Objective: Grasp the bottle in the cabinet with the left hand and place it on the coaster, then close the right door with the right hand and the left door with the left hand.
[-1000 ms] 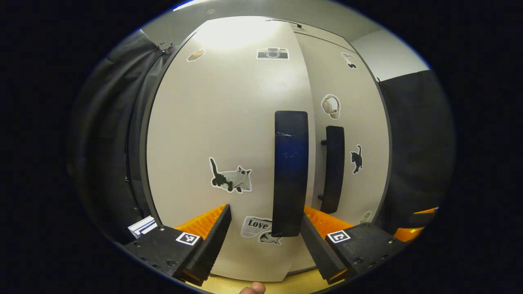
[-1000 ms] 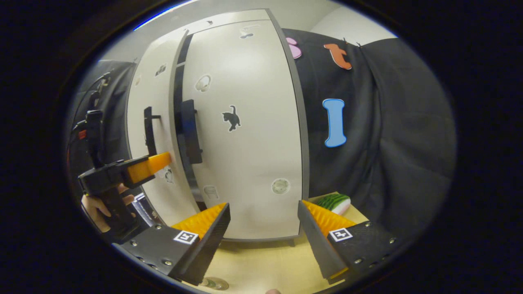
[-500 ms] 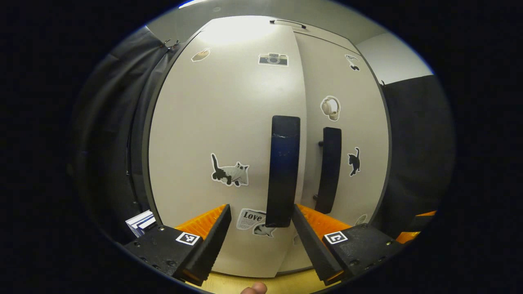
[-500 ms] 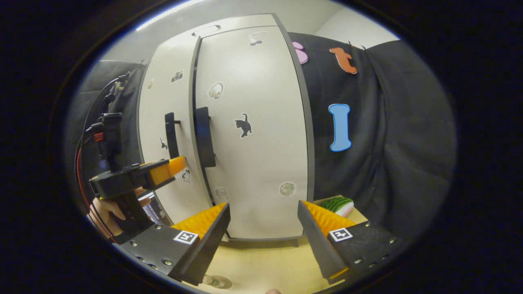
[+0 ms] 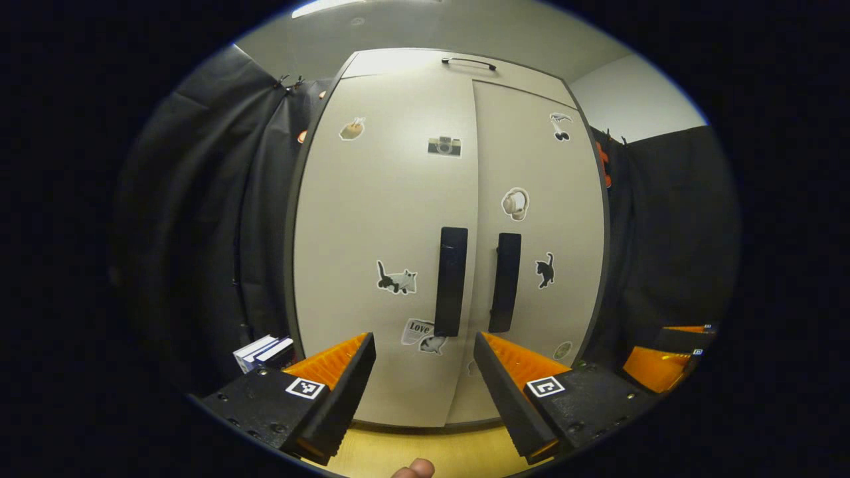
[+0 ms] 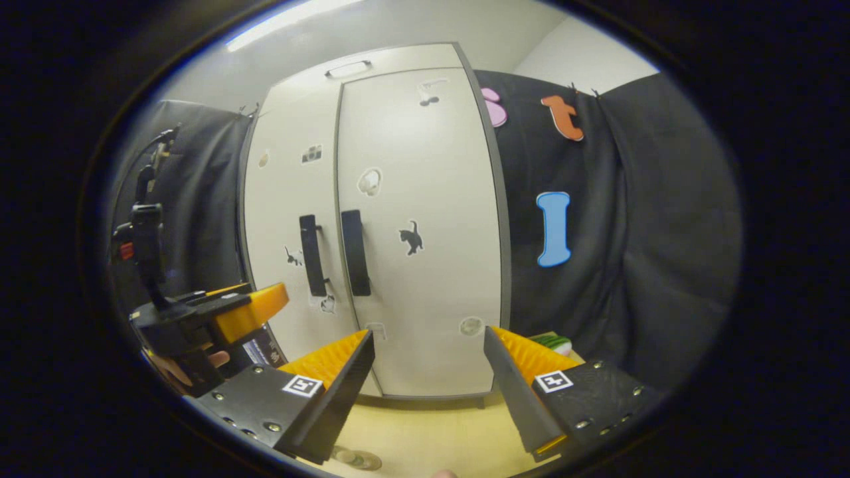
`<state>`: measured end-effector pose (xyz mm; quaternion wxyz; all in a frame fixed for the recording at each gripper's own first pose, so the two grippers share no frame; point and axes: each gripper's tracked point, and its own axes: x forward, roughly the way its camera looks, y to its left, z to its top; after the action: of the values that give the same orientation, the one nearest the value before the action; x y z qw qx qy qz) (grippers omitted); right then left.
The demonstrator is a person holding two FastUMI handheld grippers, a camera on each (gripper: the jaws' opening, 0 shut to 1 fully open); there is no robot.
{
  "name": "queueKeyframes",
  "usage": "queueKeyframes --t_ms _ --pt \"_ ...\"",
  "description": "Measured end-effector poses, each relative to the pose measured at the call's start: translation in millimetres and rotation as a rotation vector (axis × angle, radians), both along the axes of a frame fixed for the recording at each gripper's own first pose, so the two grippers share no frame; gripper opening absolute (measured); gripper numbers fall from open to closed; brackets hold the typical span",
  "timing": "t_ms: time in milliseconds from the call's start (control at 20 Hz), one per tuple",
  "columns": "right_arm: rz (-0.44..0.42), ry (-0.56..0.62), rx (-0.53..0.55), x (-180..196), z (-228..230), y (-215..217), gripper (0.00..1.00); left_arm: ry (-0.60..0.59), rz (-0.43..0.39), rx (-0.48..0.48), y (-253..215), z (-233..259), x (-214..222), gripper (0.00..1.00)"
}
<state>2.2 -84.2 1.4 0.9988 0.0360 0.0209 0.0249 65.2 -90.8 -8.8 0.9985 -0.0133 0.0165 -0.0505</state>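
Observation:
The pale cabinet stands with both doors shut and flush. In the left gripper view the left door [image 5: 372, 219] and right door [image 5: 544, 219] meet at two black handles [image 5: 451, 281]. My left gripper [image 5: 423, 345] is open and empty, a short way back from the doors. It also appears in the right gripper view as the left gripper [image 6: 265, 309], held by a hand [image 6: 179, 368]. My right gripper [image 6: 428, 338] is open and empty before the right door [image 6: 425, 232]. A small round glassy thing [image 6: 355, 458] at the bottom edge may be the bottle's top; I cannot tell.
The cabinet stands on a light wooden tabletop [image 6: 425, 438]. A stack of books [image 5: 262, 350] lies left of the cabinet. A green and white object [image 6: 551, 343] sits to its right. The right gripper [image 5: 664, 348] shows at the far right of the left gripper view.
The left door has gone from slightly ajar to flush with the right one. Both grippers have drawn back from the cabinet, and the left gripper no longer touches the door.

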Motion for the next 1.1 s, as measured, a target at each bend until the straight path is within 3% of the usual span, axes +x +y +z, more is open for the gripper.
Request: queueKeyframes --t_ms 400,1100 --pt "-0.035 -0.052 -0.059 -25.9 24.6 4.9 1.00 -0.016 0.060 0.011 29.7 15.5 -69.3 0.95" --pt "-0.041 -0.058 -0.047 -47.4 30.2 2.7 1.00 -0.004 0.065 0.004 33.6 12.2 -92.5 0.95"
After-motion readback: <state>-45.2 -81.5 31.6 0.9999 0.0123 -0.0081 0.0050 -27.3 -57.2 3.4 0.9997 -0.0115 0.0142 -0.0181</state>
